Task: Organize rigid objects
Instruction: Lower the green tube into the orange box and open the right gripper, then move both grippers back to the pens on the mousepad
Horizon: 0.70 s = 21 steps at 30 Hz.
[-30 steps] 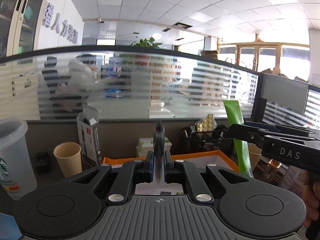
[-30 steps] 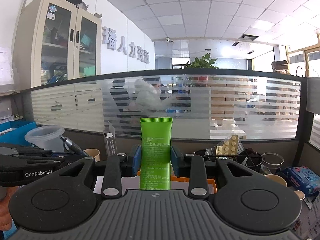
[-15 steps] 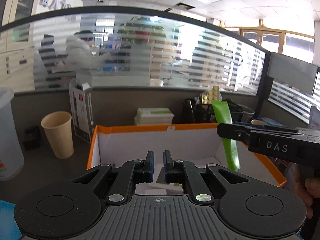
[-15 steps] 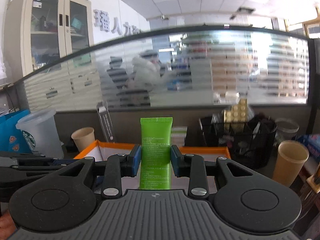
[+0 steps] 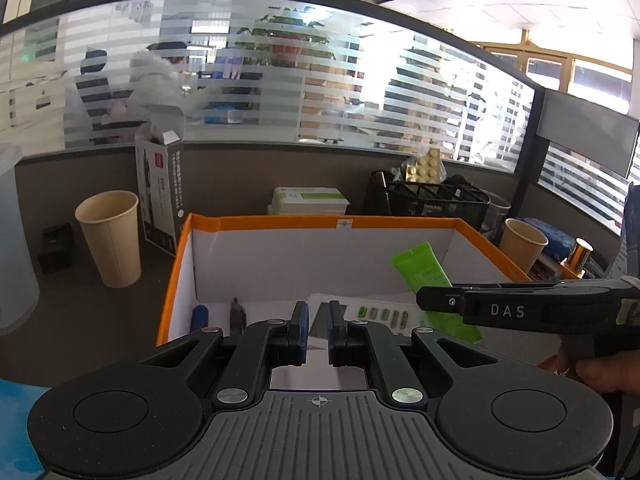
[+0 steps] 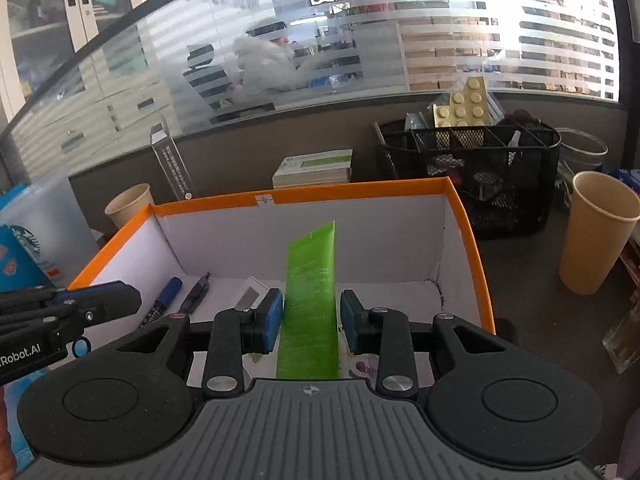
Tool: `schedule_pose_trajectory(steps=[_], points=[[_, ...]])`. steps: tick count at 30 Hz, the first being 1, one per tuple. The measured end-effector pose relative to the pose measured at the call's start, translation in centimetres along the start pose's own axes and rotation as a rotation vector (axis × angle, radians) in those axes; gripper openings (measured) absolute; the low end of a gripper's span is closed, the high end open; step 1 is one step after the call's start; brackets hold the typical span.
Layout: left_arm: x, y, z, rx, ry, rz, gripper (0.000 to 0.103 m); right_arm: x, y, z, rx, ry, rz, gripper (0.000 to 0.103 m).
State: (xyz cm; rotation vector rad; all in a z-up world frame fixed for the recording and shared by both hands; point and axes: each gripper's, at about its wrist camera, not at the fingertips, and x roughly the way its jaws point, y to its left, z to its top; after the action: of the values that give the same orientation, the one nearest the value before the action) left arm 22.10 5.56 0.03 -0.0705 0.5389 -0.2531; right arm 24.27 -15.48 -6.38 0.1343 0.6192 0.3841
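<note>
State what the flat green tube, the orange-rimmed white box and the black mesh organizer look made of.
Flat green tube: likely soft plastic, matte, with a crimped flat end. Orange-rimmed white box: seemingly cardboard, thin folded walls. Black mesh organizer: probably painted wire mesh, see-through grid.

Left gripper (image 5: 318, 332): angled downward, jaws closed to a narrow slit, nothing between them. In the right wrist view its fingers (image 6: 96, 300) enter from the left edge.

Right gripper (image 6: 310, 322): angled downward, jaws opening, a tube (image 6: 310, 292) standing between them; the left pad touches it, the right pad stands just clear. A hand (image 5: 596, 368) grips its handle at the right edge of the left wrist view.
</note>
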Motion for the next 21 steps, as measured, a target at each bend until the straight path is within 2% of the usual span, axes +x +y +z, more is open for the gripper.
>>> schedule_pose_trajectory(steps=[1, 6, 8, 10, 12, 14, 15, 17, 18, 19, 20, 21], points=[[-0.1, 0.0, -0.1, -0.002, -0.001, 0.0, 0.009, -0.2, 0.1, -0.1, -0.003, -0.004, -0.012, 0.039], [-1.7, -0.3, -0.3, -0.006, -0.015, -0.009, 0.014, -1.4, 0.7, -0.1, -0.026, -0.036, -0.028, 0.048], [-2.6, -0.5, -0.3, -0.008, -0.025, -0.01, 0.017, -2.5, 1.1, -0.1, -0.042, -0.073, -0.056, 0.054], [-3.5, -0.6, -0.2, -0.01, -0.036, -0.009, 0.022, -4.0, 1.5, 0.0, -0.058, -0.116, -0.071, 0.055], [-4.6, -0.9, -0.2, -0.006, -0.053, -0.006, 0.033, -5.6, 1.9, 0.1, -0.068, -0.152, -0.074, 0.056], [-5.8, -1.2, -0.3, -0.004, -0.076, 0.001, 0.058, -7.6, 2.6, -0.1, -0.088, -0.197, -0.082, 0.056], [-6.4, -1.4, -0.3, 0.001, -0.089, 0.006, 0.063, -8.6, 3.0, -0.3, -0.104, -0.215, -0.086, 0.057], [-7.4, -1.8, -0.5, 0.012, -0.104, 0.015, 0.066, -10.4, 3.8, -0.8, -0.125, -0.249, -0.089, 0.061], [-7.8, -2.0, -0.7, 0.016, -0.106, 0.018, 0.068, -11.2, 4.1, -1.2, -0.131, -0.264, -0.09, 0.069], [-8.2, -2.2, -0.8, 0.016, -0.106, 0.018, 0.073, -12.2, 4.5, -1.7, -0.137, -0.283, -0.09, 0.078], [-8.5, -2.3, -1.0, 0.013, -0.108, 0.018, 0.08, -13.0, 4.9, -2.2, -0.143, -0.297, -0.088, 0.082], [-8.9, -2.4, -1.3, 0.012, -0.109, 0.021, 0.084, -13.7, 5.3, -2.7, -0.15, -0.307, -0.085, 0.09]])
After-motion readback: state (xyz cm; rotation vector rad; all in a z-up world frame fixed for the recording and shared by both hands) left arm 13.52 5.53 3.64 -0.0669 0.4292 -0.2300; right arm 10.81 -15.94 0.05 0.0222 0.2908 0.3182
